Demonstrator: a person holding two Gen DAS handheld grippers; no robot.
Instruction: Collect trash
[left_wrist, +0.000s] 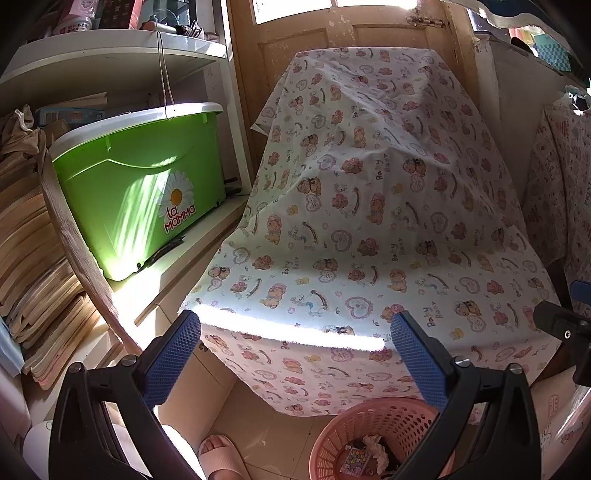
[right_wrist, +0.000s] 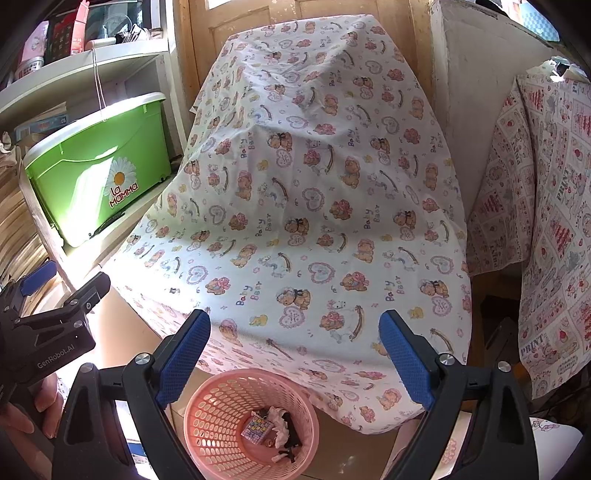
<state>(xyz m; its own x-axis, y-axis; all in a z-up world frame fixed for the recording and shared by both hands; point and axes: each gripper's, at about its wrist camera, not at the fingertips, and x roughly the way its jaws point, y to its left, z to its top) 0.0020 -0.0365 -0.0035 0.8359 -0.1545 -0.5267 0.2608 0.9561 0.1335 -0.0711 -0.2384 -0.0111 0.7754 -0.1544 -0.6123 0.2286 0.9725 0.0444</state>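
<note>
Two grippers in view, both empty, jaws spread wide. Left gripper (left_wrist: 295, 350): black plastic arms, blue pads (left_wrist: 171, 356) with a fine diamond-grid texture. Right gripper (right_wrist: 295, 350): same build, nothing between its pads (right_wrist: 404, 362). In the right wrist view the left gripper shows again at the left edge, with a person's hand (right_wrist: 33, 413) on its body.

Both hover above a table draped in a thin cloth (left_wrist: 369, 221), white with a printed pattern of bears, hearts and "Baby Bear" lettering. Cloth lies rumpled over humps beneath it and overhangs the near edge. Bright sun stripe along that edge.

Trash location: inside a pink plastic basket (right_wrist: 221, 406), round, perforated lattice wall, standing on the floor below the cloth's near edge. Contents at its bottom: crumpled white tissue (right_wrist: 279, 424), a small colourful printed wrapper (right_wrist: 256, 430), some dark scraps.

Left of the table: white shelving with a glossy green tub (left_wrist: 140, 184), white rim, daisy decal reading "La Mamma". Stacked yellowed paper (left_wrist: 33, 251) below-left. A foot in a pink slipper (left_wrist: 218, 458) rests on the tiled floor beside the basket.
</note>
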